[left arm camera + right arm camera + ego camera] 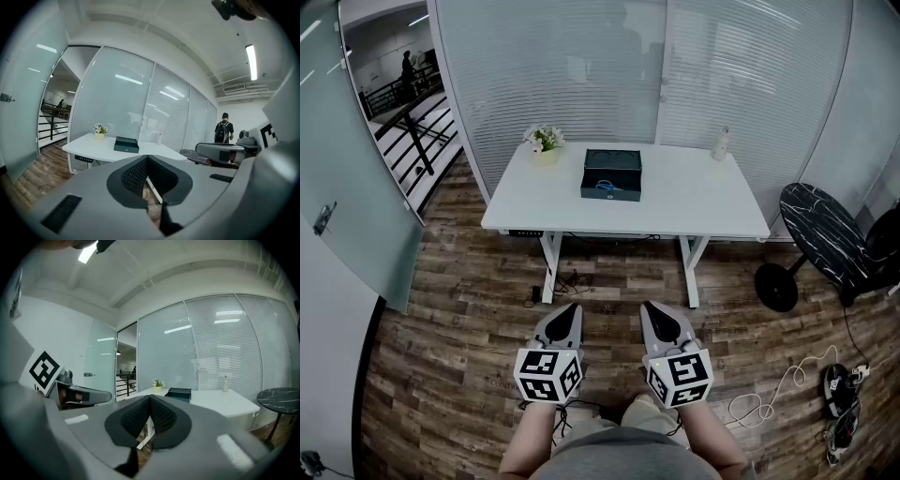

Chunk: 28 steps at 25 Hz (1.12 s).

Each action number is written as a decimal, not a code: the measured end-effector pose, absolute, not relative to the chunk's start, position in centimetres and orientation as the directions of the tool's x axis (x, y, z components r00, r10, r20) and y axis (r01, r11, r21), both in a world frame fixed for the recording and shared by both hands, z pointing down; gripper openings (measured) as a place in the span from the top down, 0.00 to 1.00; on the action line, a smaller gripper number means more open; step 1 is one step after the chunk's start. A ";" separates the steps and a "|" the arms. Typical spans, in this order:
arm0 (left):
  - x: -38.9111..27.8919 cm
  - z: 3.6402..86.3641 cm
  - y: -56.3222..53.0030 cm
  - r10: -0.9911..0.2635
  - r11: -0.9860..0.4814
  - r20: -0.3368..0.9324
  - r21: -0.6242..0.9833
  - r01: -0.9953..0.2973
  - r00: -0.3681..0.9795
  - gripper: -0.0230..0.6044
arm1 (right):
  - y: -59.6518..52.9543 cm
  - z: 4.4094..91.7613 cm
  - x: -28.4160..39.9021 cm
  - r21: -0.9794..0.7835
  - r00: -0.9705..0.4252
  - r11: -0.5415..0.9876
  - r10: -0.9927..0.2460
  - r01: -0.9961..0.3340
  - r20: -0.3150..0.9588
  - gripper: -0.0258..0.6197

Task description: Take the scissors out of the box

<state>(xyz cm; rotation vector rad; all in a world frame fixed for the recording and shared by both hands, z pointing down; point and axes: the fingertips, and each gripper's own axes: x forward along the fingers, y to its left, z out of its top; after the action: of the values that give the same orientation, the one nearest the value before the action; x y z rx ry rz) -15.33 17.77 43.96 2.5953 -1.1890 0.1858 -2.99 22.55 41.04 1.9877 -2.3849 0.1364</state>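
Table (703, 202) box (610, 195) holds scissors (607, 186), far from left tongs (571, 308) and right tongs (650, 307).

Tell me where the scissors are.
Head view: the scissors lie inside the dark box on the white table, between the flower pot and the bottle.

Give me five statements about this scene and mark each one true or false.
1. The scissors lie inside the dark box on the white table. True.
2. The left claw is shut on the scissors. False: it is shut on nothing and is held well short of the table.
3. In the head view, a flower pot stands on the table to the left of the box. True.
4. The bottle lies inside the box. False: it stands upright near the table's far right corner, apart from the box.
5. The right claw is shut and empty. True.
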 end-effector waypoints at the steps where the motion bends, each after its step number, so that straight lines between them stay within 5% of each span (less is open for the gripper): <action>1: -15.6 44.0 17.8 -0.723 -0.620 0.233 0.198 -0.759 0.651 0.96 | 22.6 41.0 -3.3 -0.038 -0.183 0.180 -0.980 -0.983 0.081 0.95; 28: -15.9 46.1 14.6 -0.701 -0.621 0.263 0.231 -0.749 0.663 0.96 | 18.2 42.4 -6.0 -0.025 -0.235 0.234 -0.965 -0.972 0.115 0.95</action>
<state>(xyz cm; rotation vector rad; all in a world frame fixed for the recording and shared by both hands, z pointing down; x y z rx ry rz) -15.87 14.63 46.08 2.5607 -1.1531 0.2108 -6.01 18.17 42.41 1.8939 -2.4070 0.1394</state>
